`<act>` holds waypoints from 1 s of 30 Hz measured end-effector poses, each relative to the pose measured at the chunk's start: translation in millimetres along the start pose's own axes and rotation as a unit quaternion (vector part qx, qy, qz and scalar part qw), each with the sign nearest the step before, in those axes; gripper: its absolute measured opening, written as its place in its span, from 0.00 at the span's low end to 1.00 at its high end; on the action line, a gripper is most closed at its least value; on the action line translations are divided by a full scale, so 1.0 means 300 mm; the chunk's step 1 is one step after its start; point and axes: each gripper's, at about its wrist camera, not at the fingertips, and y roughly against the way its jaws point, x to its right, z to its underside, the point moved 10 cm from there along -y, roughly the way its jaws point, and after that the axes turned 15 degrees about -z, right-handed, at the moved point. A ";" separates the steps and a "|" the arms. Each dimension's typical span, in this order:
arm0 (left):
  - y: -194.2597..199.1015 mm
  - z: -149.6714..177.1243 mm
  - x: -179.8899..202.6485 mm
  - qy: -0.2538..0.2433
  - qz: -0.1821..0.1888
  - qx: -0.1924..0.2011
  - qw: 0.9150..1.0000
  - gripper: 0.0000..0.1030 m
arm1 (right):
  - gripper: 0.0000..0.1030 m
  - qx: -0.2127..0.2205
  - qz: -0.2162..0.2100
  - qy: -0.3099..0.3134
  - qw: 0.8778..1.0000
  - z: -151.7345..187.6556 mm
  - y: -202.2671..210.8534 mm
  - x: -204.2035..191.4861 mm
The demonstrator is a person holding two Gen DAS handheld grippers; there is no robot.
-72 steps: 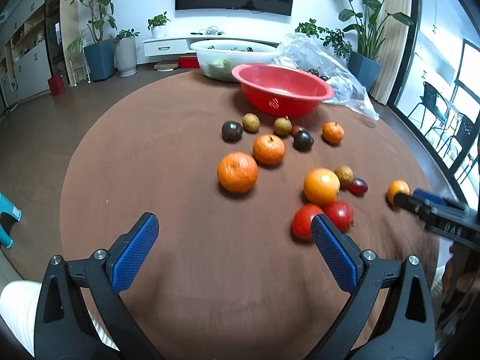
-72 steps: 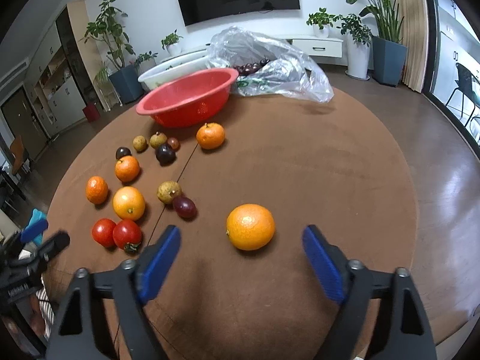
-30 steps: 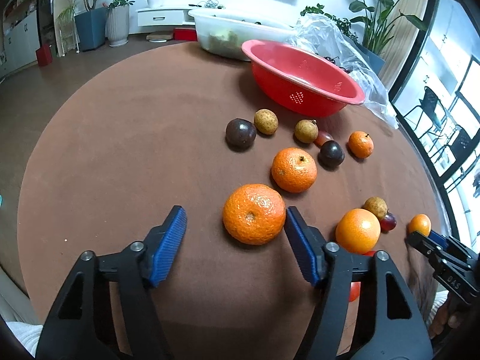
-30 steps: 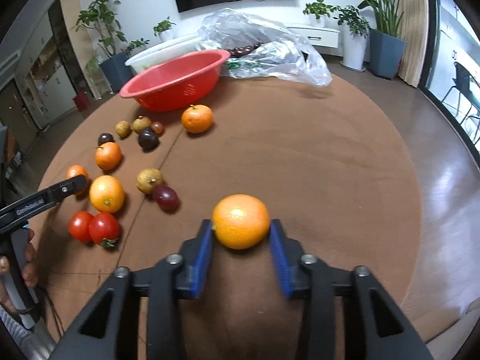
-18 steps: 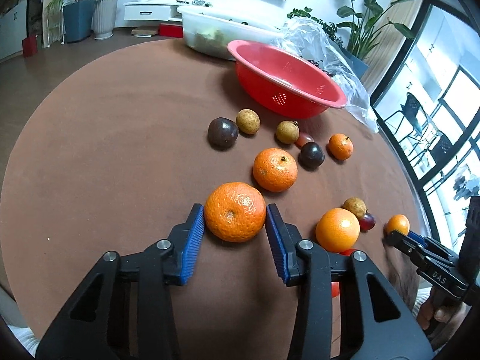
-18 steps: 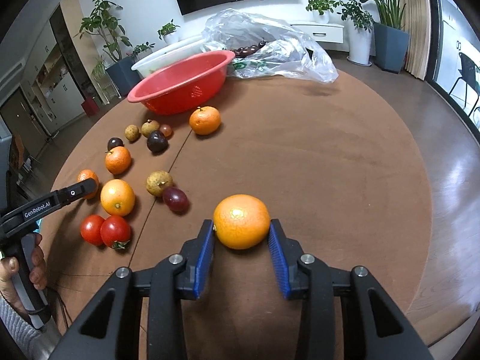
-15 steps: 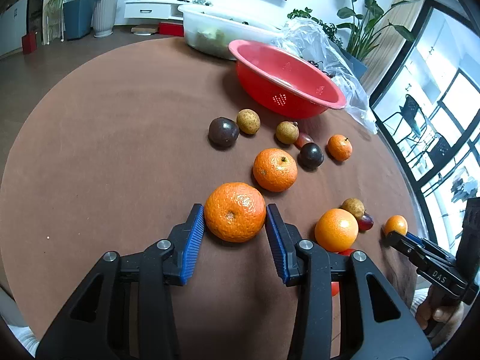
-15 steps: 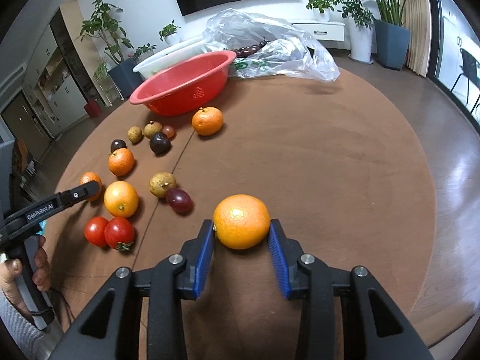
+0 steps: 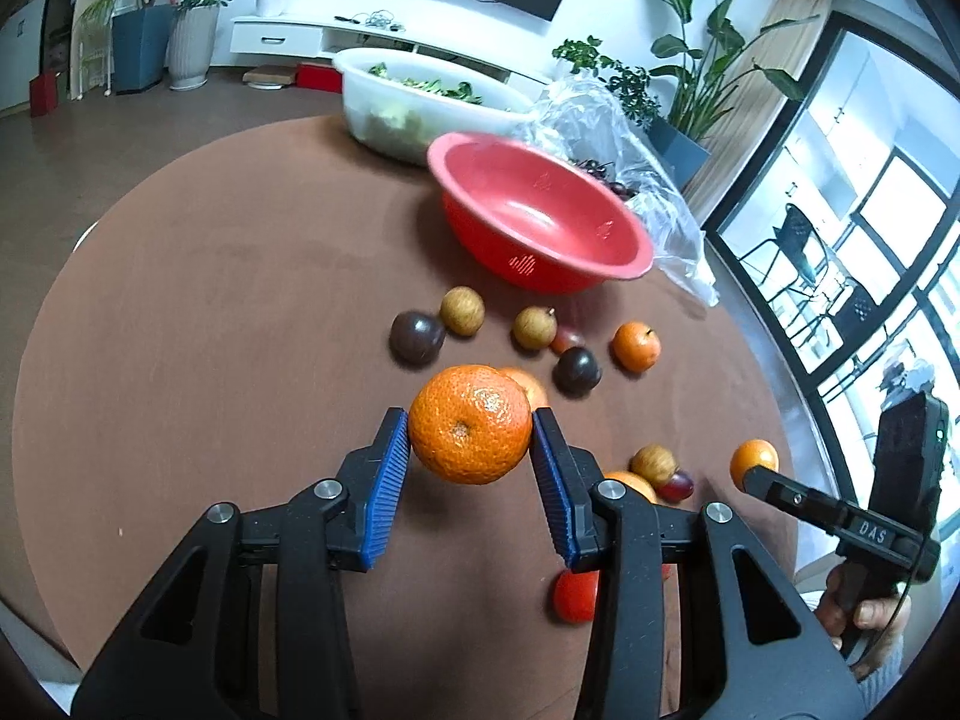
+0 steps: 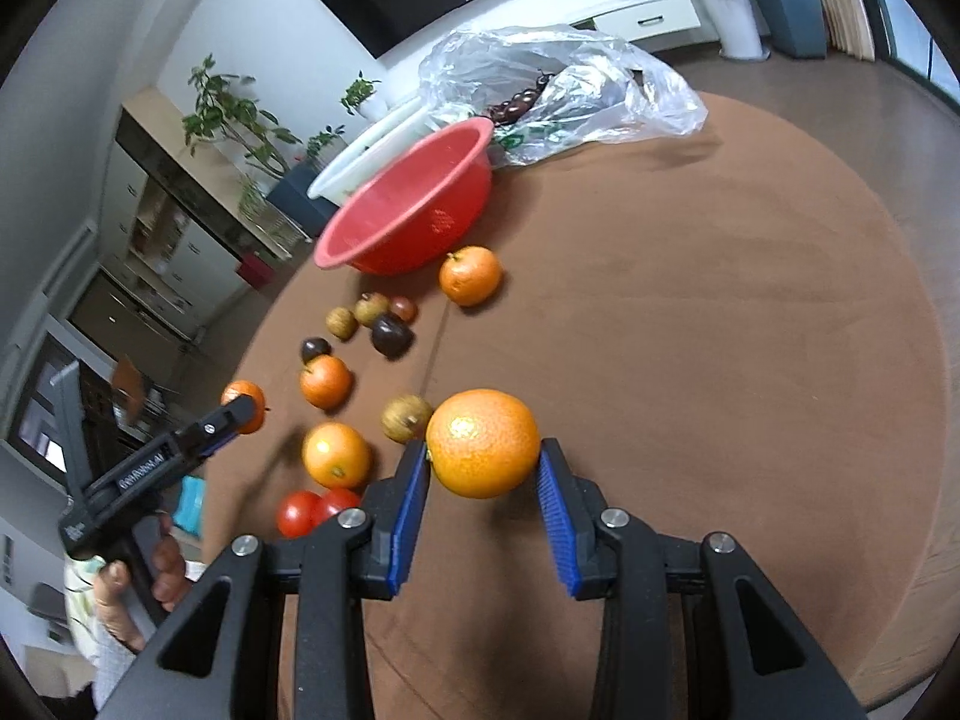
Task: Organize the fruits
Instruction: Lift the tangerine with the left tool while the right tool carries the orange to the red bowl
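My left gripper (image 9: 470,456) is shut on a rough-skinned orange (image 9: 470,423) and holds it above the brown round table (image 9: 210,324). My right gripper (image 10: 483,480) is shut on a smooth orange (image 10: 483,443), also raised off the table. A red basin (image 9: 540,222) stands at the far side, empty as far as I can see. Loose fruit lies between: more oranges (image 9: 636,345), dark plums (image 9: 416,337), brown longans (image 9: 462,311) and red tomatoes (image 10: 299,513). In the right wrist view the left gripper (image 10: 240,414) shows at the left with its orange.
A white tub of greens (image 9: 414,102) and a clear plastic bag (image 10: 564,90) with dark fruit lie behind the red basin (image 10: 414,210). The table edge curves close on the right (image 10: 924,480). Potted plants and a TV cabinet stand beyond.
Both grippers closed on their oranges and have now lifted them off the table. The right wrist view has tilted and moved toward the fruit pile.
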 end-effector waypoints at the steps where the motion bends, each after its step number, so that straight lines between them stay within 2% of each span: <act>1: 0.001 -0.011 0.006 -0.002 0.001 0.001 1.000 0.37 | 0.38 0.001 -0.005 -0.002 1.000 -0.010 -0.003 -0.006; 7: -0.006 -0.081 0.030 -0.005 0.015 0.004 1.000 0.38 | 0.38 0.010 -0.033 0.000 0.999 -0.110 -0.036 -0.058; 15: -0.048 -0.204 0.052 -0.015 0.016 0.008 1.000 0.38 | 0.38 0.014 -0.051 0.015 0.998 -0.255 -0.115 -0.118; 24: -0.150 -0.336 0.103 -0.038 0.009 0.010 0.999 0.37 | 0.38 0.018 -0.037 0.042 0.998 -0.427 -0.217 -0.134; 30: -0.235 -0.400 0.146 -0.066 -0.002 0.009 0.998 0.38 | 0.38 0.009 -0.017 0.065 0.998 -0.496 -0.292 -0.134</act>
